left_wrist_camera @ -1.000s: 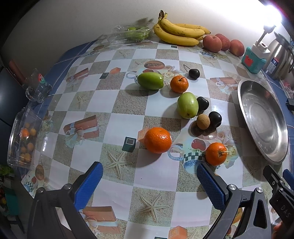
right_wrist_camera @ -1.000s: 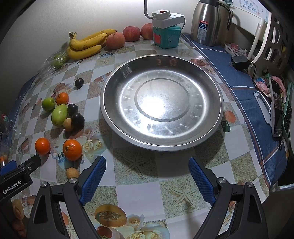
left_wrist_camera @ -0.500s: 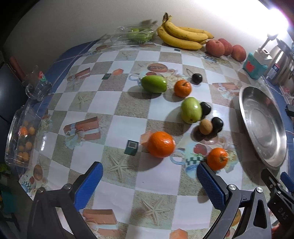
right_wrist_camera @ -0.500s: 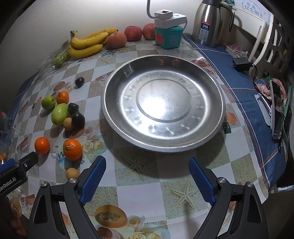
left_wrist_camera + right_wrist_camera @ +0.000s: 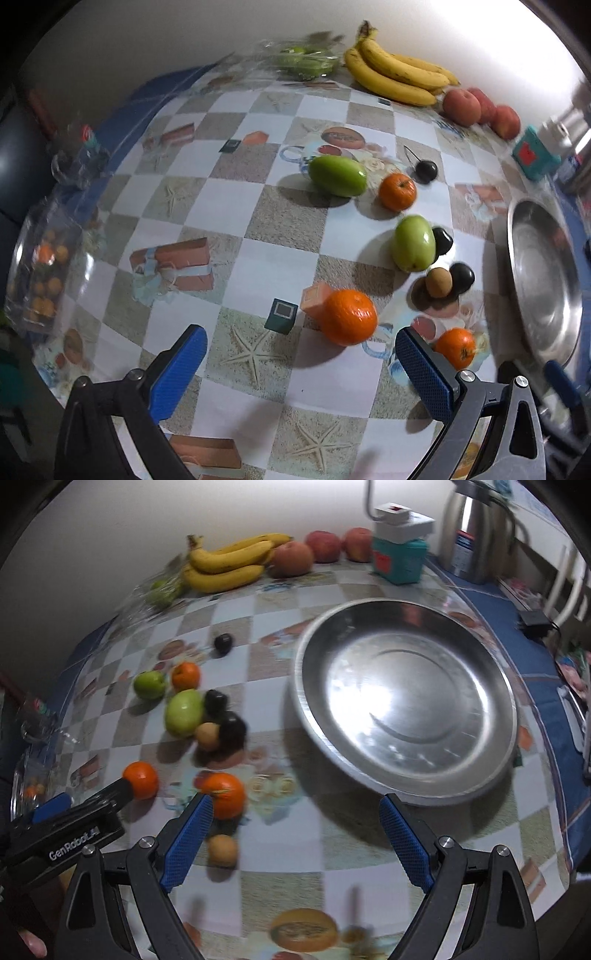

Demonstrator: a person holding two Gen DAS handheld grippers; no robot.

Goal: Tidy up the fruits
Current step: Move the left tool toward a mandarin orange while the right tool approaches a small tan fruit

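Note:
Loose fruit lies on the checked tablecloth: a large orange, a smaller orange, a third orange, two green fruits, a brown fruit and dark plums. A steel pan stands empty to the right. My left gripper is open above the table, just short of the large orange. My right gripper is open, near an orange and a small brown fruit.
Bananas and red apples lie along the back wall beside a bag of green fruit. A teal box and a steel kettle stand at the back right. A clear box of small oranges sits at the left edge.
Both grippers have swung: the left view shifted so the fruit sits lower and more to the right, and the right gripper turned left, bringing the loose fruit toward its centre. Both stay open.

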